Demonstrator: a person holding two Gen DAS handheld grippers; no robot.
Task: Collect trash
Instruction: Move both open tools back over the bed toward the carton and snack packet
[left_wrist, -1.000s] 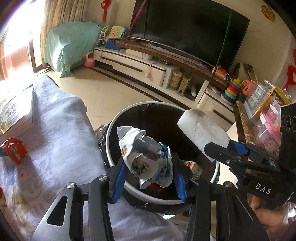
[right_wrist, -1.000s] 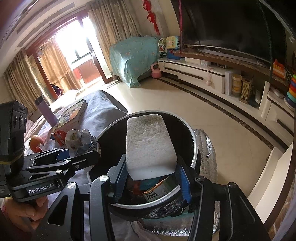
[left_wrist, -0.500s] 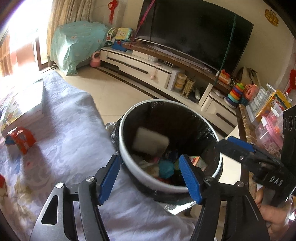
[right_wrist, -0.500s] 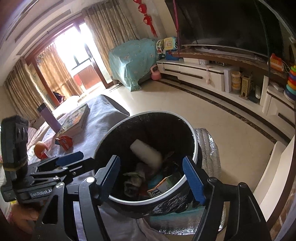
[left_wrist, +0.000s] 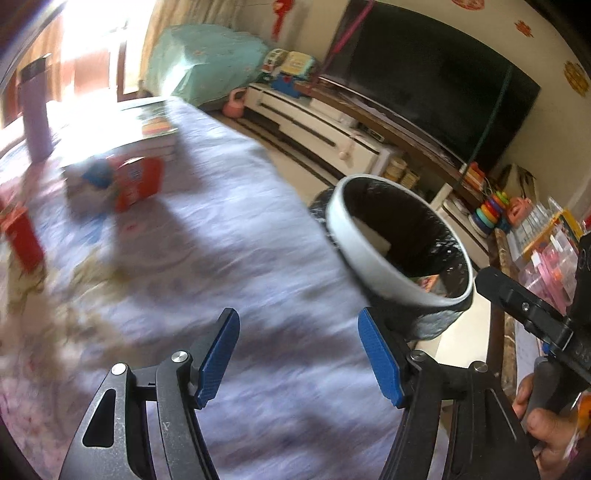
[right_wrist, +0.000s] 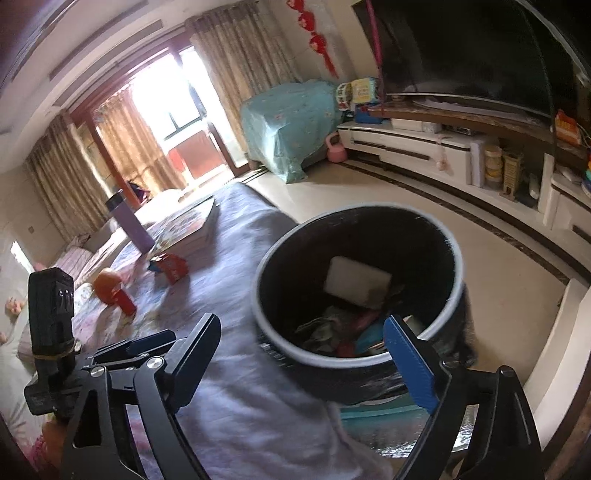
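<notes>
**Operator:** State both grippers and the trash, left to right.

**Technician:** The left gripper (left_wrist: 297, 350) is released; nothing lies between its blue pads, and only the lilac patterned table cover (left_wrist: 192, 266) shows under them. Its jaws have opened within the last second and now stand steady. Ahead and to its left lie a crumpled red-and-blue snack wrapper (left_wrist: 127, 181) and a red carton (left_wrist: 22, 236). A tall lilac bottle (left_wrist: 35, 110) and a stack of picture books (left_wrist: 155, 136) stand beyond them. The round white-rimmed bin with a black liner (left_wrist: 369, 254) sits ahead and to its right, just off the table edge.

**Operator:** And the right side?

**Technician:** The right gripper (right_wrist: 301, 363) is also released, jaws having just been opening, with nothing between them. The bin is directly ahead of it. A white foam block (right_wrist: 356, 282) and mixed wrappers rest inside the bin.

**Operator:** List the hazards from here.

**Technician:** Three are judged likely.
1. The left view is blurred. A fast sweep toward the wrapper can overshoot and push the wrapper away instead of straddling it.
2. The wrapper lies near the books, and the bottle stands well beyond it. A wide approach can strike the bottle and topple it.
3. The wrapper is thin and crushed. A shallow pinch can catch only one flap, which may tear or slip on the way to the bin.
</notes>
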